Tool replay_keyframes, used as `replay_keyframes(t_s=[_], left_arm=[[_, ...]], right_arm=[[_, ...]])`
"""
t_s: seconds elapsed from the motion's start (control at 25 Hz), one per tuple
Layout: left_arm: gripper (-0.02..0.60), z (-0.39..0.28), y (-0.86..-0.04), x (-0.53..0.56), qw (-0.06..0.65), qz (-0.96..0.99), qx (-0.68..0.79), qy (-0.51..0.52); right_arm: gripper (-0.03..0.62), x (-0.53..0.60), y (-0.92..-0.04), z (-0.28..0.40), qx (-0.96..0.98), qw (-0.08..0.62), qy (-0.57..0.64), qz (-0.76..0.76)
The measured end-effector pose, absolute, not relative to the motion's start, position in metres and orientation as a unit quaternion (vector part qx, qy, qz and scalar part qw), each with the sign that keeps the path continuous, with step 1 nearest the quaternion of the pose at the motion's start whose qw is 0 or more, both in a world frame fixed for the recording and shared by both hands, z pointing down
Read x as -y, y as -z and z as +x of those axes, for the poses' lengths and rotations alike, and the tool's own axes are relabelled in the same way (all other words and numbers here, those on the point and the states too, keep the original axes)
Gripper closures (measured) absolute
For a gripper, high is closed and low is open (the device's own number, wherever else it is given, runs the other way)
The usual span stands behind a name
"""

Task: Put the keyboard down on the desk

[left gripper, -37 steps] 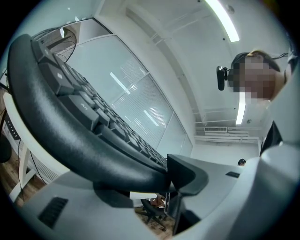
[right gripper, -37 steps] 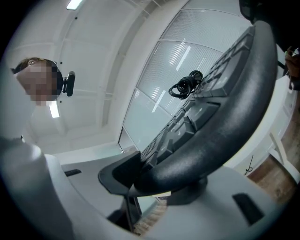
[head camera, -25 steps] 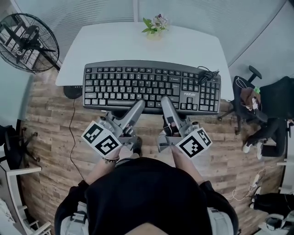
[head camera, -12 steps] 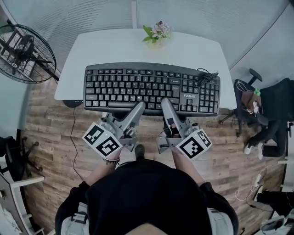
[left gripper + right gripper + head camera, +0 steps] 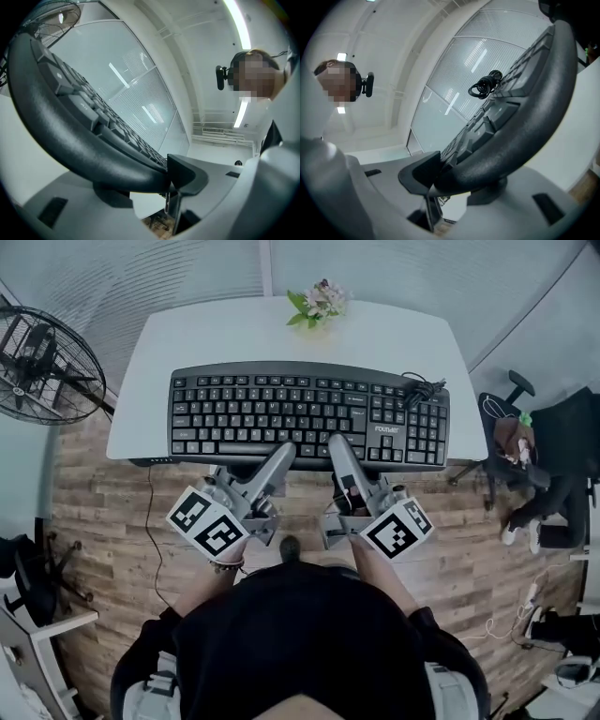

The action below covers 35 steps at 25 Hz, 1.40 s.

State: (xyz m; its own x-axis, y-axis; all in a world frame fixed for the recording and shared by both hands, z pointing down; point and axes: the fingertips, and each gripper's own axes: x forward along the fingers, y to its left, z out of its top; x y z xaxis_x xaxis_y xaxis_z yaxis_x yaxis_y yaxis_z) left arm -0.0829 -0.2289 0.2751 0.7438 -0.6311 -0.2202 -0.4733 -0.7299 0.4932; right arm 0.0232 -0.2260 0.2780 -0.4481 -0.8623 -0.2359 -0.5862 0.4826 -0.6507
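A black full-size keyboard [image 5: 309,415] is held level above the white desk [image 5: 394,334], its front edge overhanging the desk's near side. My left gripper [image 5: 284,456] is shut on the keyboard's front rim left of centre. My right gripper [image 5: 336,448] is shut on the same rim right of centre. In the left gripper view the rounded rim of the keyboard [image 5: 75,140] lies clamped between the two jaws. The right gripper view shows the keyboard [image 5: 511,136] pinched the same way. Its coiled black cable [image 5: 422,392] lies bundled on the top right corner.
A small pot of flowers [image 5: 317,301] stands at the desk's far edge. A floor fan [image 5: 42,362] stands to the left. An office chair [image 5: 544,465] with clothes is at the right. A thin cable [image 5: 150,521] trails over the wooden floor.
The keyboard and both grippers have moved slightly forward over the desk; more of the keyboard now lies above the desktop. Both grips are unchanged.
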Motion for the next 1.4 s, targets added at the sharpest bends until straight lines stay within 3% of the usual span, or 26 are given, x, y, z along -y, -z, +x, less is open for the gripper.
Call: replay_keyframes(t_s=[1.0,1.4], left_arm=[[0.359,-0.1,-0.298,0.225,0.22,0.897,0.323,0.206],[0.359,-0.068,-0.32,0.247,0.251,0.891,0.33,0.186]], right_arm=[[0.428,0.228,-0.296,0.006,-0.83,0.25,0.252,-0.43],[0.427,0.25,-0.32,0.038,-0.82,0.24,0.283,-0.436]])
